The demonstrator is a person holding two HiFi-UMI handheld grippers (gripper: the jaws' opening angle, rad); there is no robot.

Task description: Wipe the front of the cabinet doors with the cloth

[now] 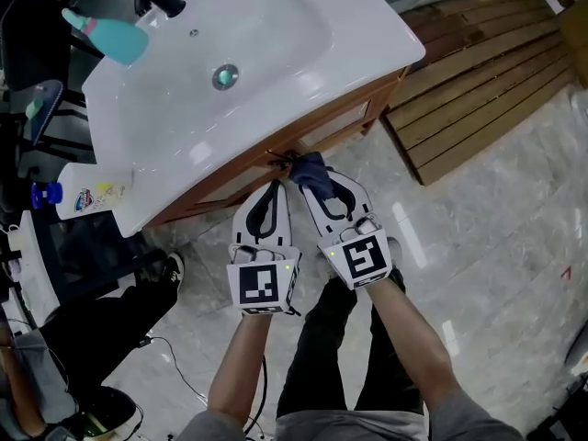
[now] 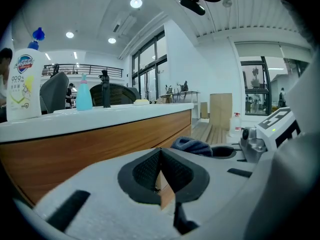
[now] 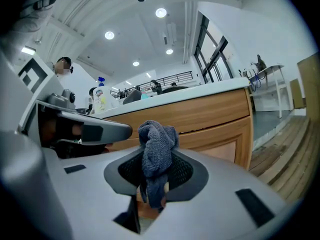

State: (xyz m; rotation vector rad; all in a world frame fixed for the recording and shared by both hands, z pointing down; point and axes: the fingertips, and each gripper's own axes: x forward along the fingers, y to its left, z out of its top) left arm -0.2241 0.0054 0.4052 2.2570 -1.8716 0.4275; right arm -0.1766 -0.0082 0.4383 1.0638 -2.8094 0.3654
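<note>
Clearly the cloth is a dark grey-blue towel with a nubbly, looped weave, bunched into a thick wad with a narrower tail hanging below it. The right gripper is clenched on it: the wad stands up from between the closed jaws and the tail drops down through the dark pads. In the head view the cloth sits at that gripper's tip, against the top of the wooden cabinet front, just under the rim of the white sink.

Little writing can be read. A white bottle with a blue cap stands on the sink's edge and shows the figures "99.9%" under a red-and-blue logo (the logo's own words are too small to make out). A teal bottle beside the black tap shows no legible print.

The left gripper is closed with nothing in it, its pads meeting in a line. It lies just beside the right gripper, so the cloth is at its right, near its tip but apart from its jaws.
</note>
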